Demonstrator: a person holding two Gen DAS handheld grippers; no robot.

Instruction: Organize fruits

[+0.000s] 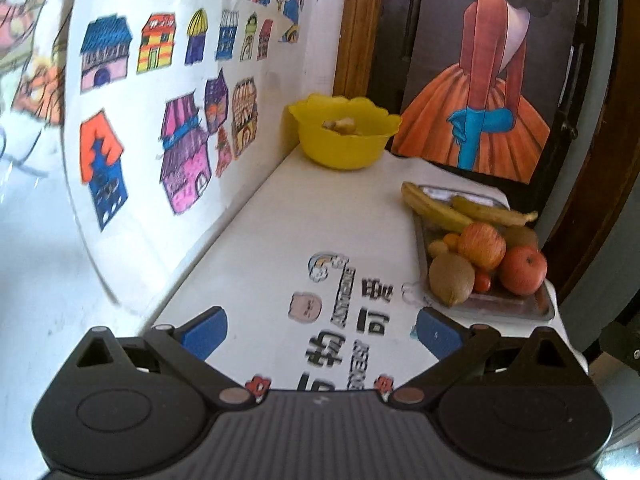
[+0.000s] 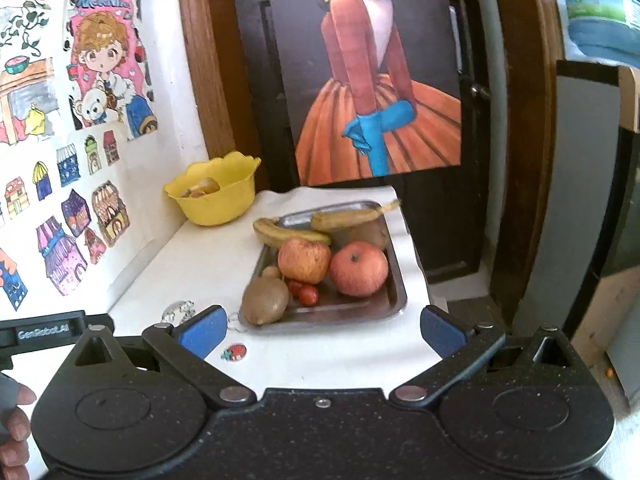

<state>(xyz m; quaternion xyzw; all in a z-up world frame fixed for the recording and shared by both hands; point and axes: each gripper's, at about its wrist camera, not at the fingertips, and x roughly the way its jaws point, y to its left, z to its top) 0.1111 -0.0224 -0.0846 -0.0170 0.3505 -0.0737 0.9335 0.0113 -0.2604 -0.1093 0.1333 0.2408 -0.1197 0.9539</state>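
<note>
A metal tray [image 2: 394,280] on the white table holds two red apples [image 2: 359,268], two bananas [image 2: 290,235], kiwis [image 2: 265,300] and small tomatoes [image 2: 308,294]. The tray [image 1: 540,312] also shows at the right of the left wrist view, with an apple [image 1: 522,269] and a kiwi [image 1: 451,278]. A yellow bowl [image 2: 218,204] with some fruit in it stands at the table's far left corner; it also shows in the left wrist view [image 1: 340,144]. My left gripper [image 1: 320,330] is open and empty over the table. My right gripper [image 2: 322,330] is open and empty, just short of the tray.
A wall with coloured drawings [image 1: 160,120] runs along the table's left side. A painting of a woman in an orange dress [image 2: 380,112] stands behind the table against a dark door. The table [image 2: 320,356] ends just right of the tray. A hand shows at the lower left.
</note>
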